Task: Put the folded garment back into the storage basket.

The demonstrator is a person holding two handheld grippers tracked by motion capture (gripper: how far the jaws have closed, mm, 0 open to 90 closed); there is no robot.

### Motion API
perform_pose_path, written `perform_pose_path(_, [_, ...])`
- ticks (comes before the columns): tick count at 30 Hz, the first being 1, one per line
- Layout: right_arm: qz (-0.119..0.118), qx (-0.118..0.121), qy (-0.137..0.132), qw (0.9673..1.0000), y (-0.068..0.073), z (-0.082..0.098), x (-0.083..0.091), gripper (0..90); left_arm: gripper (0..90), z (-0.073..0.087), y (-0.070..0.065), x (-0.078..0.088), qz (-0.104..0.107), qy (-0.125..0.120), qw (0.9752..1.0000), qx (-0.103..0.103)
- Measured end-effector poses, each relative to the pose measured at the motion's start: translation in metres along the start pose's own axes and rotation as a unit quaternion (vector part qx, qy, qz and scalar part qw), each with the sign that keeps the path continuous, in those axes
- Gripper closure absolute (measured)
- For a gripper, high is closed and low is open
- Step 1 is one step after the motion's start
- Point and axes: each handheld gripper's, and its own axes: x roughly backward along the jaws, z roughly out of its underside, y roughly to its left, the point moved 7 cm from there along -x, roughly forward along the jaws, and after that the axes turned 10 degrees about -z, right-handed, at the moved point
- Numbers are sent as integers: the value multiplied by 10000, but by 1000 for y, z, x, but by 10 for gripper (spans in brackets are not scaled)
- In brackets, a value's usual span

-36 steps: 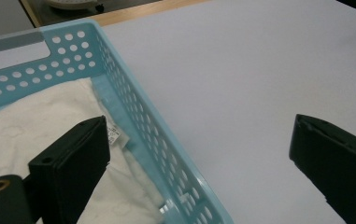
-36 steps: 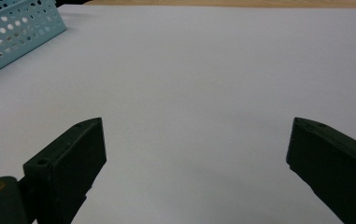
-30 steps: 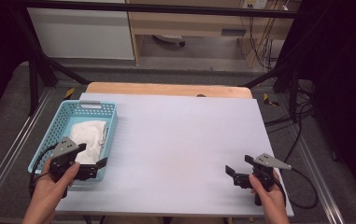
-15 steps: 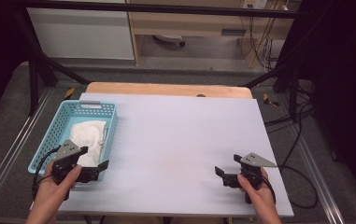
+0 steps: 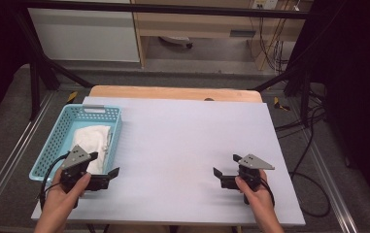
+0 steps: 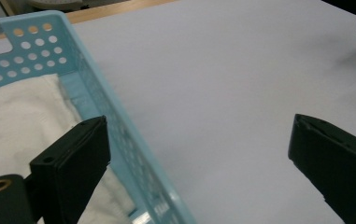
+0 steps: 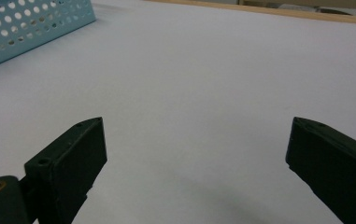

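Left gripper [image 5: 104, 165]: black jaws spread wide, holding nothing; one jaw is over the near right corner of the basket, the other over the table.
Right gripper [image 5: 227, 165]: jaws also spread wide, empty, low over the bare table.
Light blue perforated plastic basket [image 5: 116, 127]: at the table's left edge.
White folded cloth [image 5: 91, 140]: lying inside the basket.
Pale grey table top [image 5: 187, 141]: between both grippers.

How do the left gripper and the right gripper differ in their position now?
The left gripper stands at the blue basket's near corner, one jaw over the white cloth; the right gripper hangs over the bare white table, far from the basket. Both are open and hold nothing.
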Motion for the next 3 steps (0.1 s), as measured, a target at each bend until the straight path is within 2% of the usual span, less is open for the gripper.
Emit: perform_pose_path(3, [-47, 141, 109, 9998, 4, 3, -1, 55, 59, 0, -16, -7, 122, 40, 9999, -40])
